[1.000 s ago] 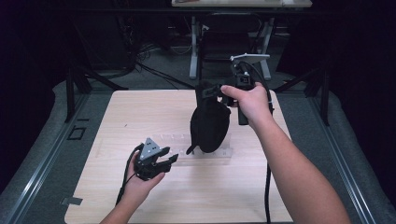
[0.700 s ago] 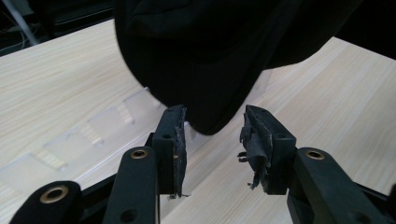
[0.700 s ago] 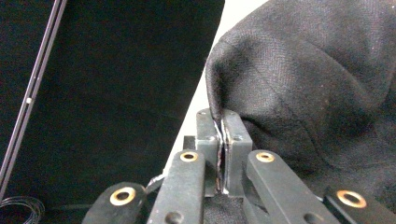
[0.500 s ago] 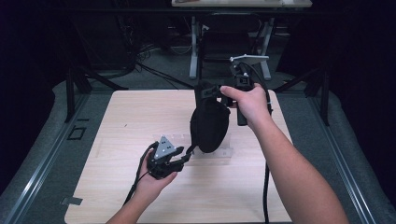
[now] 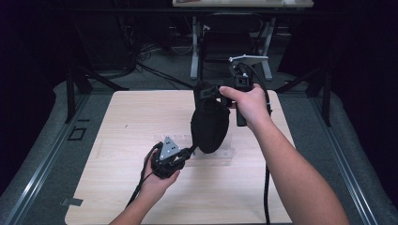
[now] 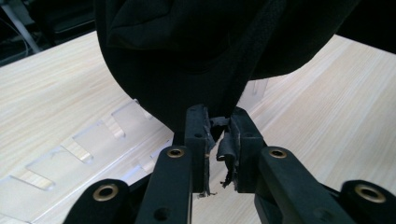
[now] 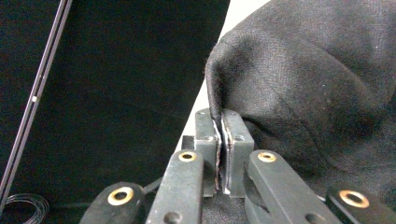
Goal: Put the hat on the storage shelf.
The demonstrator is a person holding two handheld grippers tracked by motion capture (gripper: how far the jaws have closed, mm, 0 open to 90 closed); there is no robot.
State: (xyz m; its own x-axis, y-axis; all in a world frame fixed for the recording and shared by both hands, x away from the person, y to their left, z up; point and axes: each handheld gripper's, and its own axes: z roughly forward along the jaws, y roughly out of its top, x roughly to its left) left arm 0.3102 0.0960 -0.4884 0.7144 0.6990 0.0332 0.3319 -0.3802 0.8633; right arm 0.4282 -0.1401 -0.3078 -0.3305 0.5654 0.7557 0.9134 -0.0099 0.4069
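A person works a black fabric pouch (image 5: 210, 123) above a pale wooden table (image 5: 117, 122), a hand-held gripper in each hand. At the left, the left gripper (image 5: 187, 153) sits low over the tabletop, its jaws having just been closing on the pouch's bottom edge; seen from the left gripper view (image 6: 218, 140), a frayed fold of the dark cloth is pinched between them, so it is now clamped on the fabric. Beneath the hanging pouch lies a clear plastic slotted tray (image 5: 225, 153), flat on the wood.

The pouch itself hangs in mid-air over the middle of the table, bulging and rounded, stretched between the two tools. At the right, the right gripper (image 5: 212, 92) is raised and clenched on the pouch's upper rim; in the right gripper view (image 7: 220, 135) a thin seam of cloth runs down into the narrow gap between its jaws.

The pouch looks light, soft and limp, likely to sag and fold wherever it is unsupported, and not fragile. Its hemmed edges appear the surest places to take hold, since the loose body offers little to pinch and could slip from a shallow bite.
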